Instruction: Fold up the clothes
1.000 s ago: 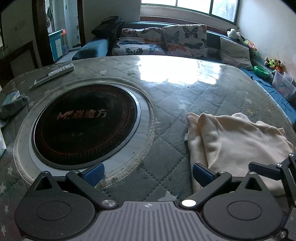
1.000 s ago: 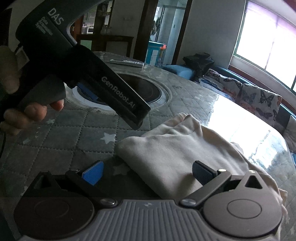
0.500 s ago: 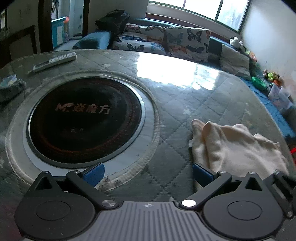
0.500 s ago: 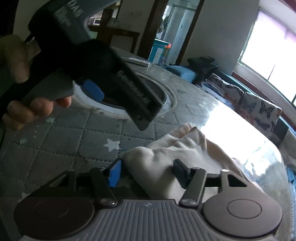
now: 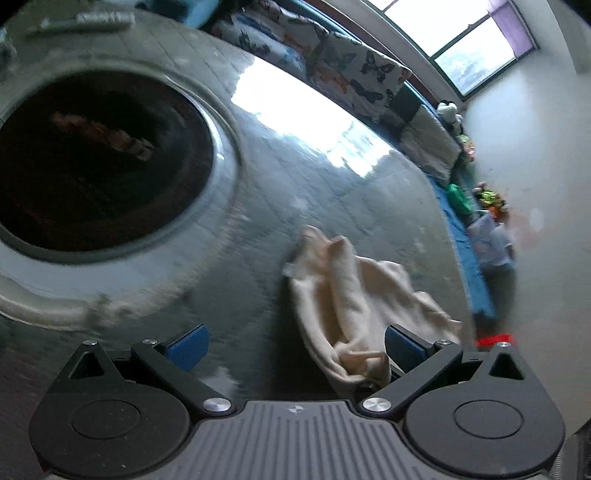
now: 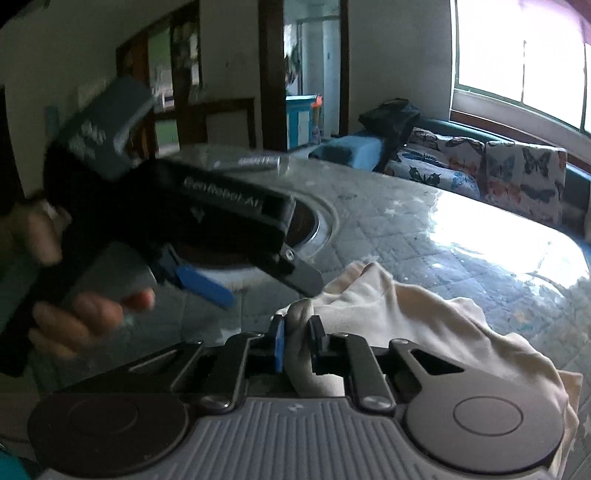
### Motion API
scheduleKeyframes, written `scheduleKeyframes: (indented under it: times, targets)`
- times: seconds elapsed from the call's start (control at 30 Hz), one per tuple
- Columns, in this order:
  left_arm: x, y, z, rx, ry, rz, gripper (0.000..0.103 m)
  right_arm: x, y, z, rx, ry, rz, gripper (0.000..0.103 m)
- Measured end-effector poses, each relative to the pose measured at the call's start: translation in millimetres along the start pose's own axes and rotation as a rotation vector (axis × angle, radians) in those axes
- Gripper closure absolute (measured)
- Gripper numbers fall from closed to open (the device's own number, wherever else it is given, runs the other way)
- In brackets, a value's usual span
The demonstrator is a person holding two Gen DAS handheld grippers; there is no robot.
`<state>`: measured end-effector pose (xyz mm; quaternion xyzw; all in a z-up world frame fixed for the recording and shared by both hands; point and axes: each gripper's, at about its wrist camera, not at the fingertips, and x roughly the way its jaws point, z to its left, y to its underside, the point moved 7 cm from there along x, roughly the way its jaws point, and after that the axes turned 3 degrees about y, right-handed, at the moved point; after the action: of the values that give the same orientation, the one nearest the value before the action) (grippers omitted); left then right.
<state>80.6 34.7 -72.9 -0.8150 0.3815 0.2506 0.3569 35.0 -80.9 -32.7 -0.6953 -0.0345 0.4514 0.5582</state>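
Note:
A cream garment (image 5: 354,302) lies bunched on the grey quilted table (image 5: 303,192), also seen in the right wrist view (image 6: 413,317). My right gripper (image 6: 297,341) is shut on the garment's near edge, with cloth pinched between its pads. My left gripper (image 5: 295,345) is open, its right pad (image 5: 402,347) beside the garment's near end, not holding it. In the right wrist view the left gripper (image 6: 258,280) hovers open just left of the pinched fold, held by a hand (image 6: 85,314).
A round black cooktop (image 5: 92,162) with a metal rim is set into the table at the left. A remote (image 5: 88,20) lies at the far edge. A bench with butterfly cushions (image 6: 517,177) runs under the window.
My right gripper has closed on the garment's edge and lifted it slightly. My left gripper has tilted and swung towards the garment, still open.

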Motion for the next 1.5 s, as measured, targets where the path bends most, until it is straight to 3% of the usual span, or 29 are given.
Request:
scheduleKeyframes:
  times: [0.2, 0.3, 0.4, 0.47, 0.5, 0.53, 0.57, 0.67, 0.77, 0.97, 1.1, 1.23, 1.37, 1.4, 1.5]
  targets:
    - [23, 5, -17, -0.077, 0.077, 0.067, 0.002, -18, 0, -14, 0.058, -0.043, -0.043, 0.092]
    - [32, 7, -20, -0.129, 0.122, 0.091, 0.009, -22, 2, -15, 0.067, -0.065, -0.058, 0.092]
    - [37, 8, -23, -0.141, 0.137, 0.099, 0.028, -25, 5, -16, 0.061, -0.081, -0.064, 0.092]
    - [41, 9, -22, -0.148, 0.138, 0.113, 0.054, -25, 8, -18, 0.061, -0.092, -0.064, 0.092]
    - [44, 10, -20, -0.15, 0.129, 0.119, 0.059, -25, 10, -18, 0.06, -0.096, -0.064, 0.088]
    - [46, 10, -18, -0.147, 0.12, 0.12, 0.072, -26, 12, -19, 0.062, -0.101, -0.067, 0.086]
    - [47, 10, -17, -0.142, 0.114, 0.117, 0.079, -28, 14, -22, 0.072, -0.096, -0.072, 0.075]
    - [47, 9, -11, -0.134, 0.11, 0.115, 0.083, -35, 21, -37, 0.112, -0.068, -0.085, 0.071]
    - [44, 10, -12, -0.09, 0.096, 0.109, 0.083, -43, 28, -67, 0.157, 0.013, -0.09, 0.053]
    - [41, 12, -18, -0.006, 0.053, 0.095, 0.083, -53, 49, -148, 0.251, 0.252, -0.061, 0.048]
    - [41, 10, -19, 0.015, 0.047, 0.097, 0.083, -54, 70, -188, 0.364, 0.326, -0.04, 0.046]
    - [44, 8, -19, 0.024, 0.043, 0.098, 0.082, -51, 88, -210, 0.462, 0.334, -0.022, 0.049]
    - [47, 7, -21, 0.053, 0.034, 0.096, 0.081, -42, 94, -206, 0.496, 0.307, -0.021, 0.056]
    - [47, 7, -21, 0.059, 0.032, 0.096, 0.081, -44, 94, -203, 0.495, 0.303, -0.024, 0.068]
    - [46, 6, -22, 0.073, 0.03, 0.097, 0.081, -46, 96, -196, 0.518, 0.265, -0.028, 0.08]
